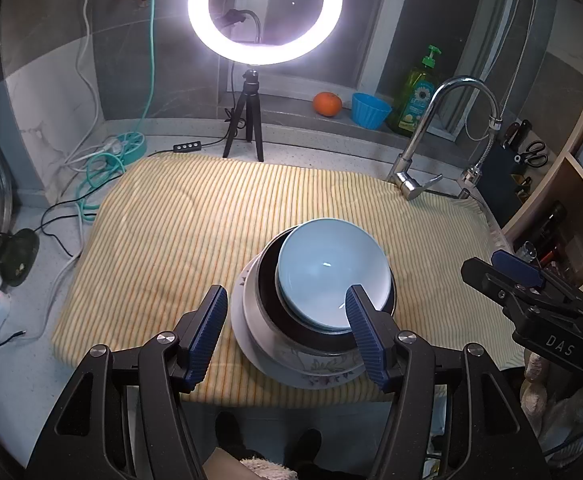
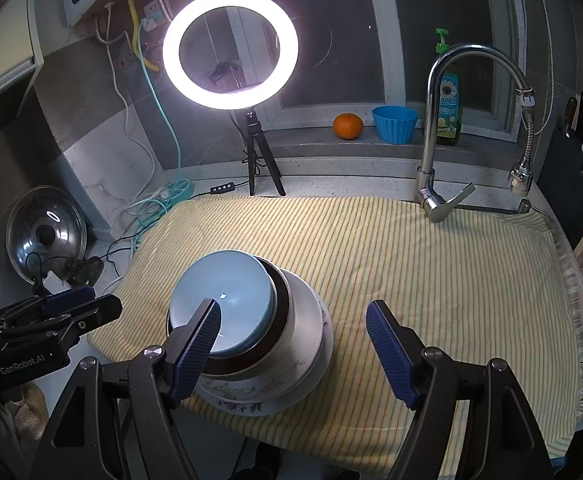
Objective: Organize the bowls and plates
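Crockery stands in one stack near the front edge of the striped cloth (image 1: pixel 195 216) that covers the bench: a pale blue bowl (image 1: pixel 327 268) sits on top, nested in a dark bowl (image 1: pixel 267 280), which sits in a white bowl (image 1: pixel 251 308) with a floral pattern, all resting on a white plate (image 1: pixel 311 376) with the same kind of print. The blue bowl leans a little toward the far right in the left wrist view.

The left gripper (image 1: pixel 287 336) hangs over the near side of the stack with its fingers spread and released. In that view one blue pad (image 1: pixel 365 336) overlaps the rim of the blue bowl, while the other stands over bare cloth to the left of the stack; whether the pad touches the rim cannot be told. Nothing is held.

The right gripper (image 2: pixel 291 354) is also released, its fingers wide apart. Its left finger (image 2: pixel 195 352) overlaps the blue bowl's near edge in its own view and the other one hovers over bare cloth to the right of the stack.

Behind the cloth stand a lit ring light (image 2: pixel 230 49) on a small tripod and a chrome tap (image 2: pixel 451 120), while an orange (image 2: pixel 347 125), a blue cup (image 2: pixel 394 124) and a soap bottle (image 2: pixel 449 108) line the window sill. A pot lid (image 2: pixel 46 236) leans at the far left.
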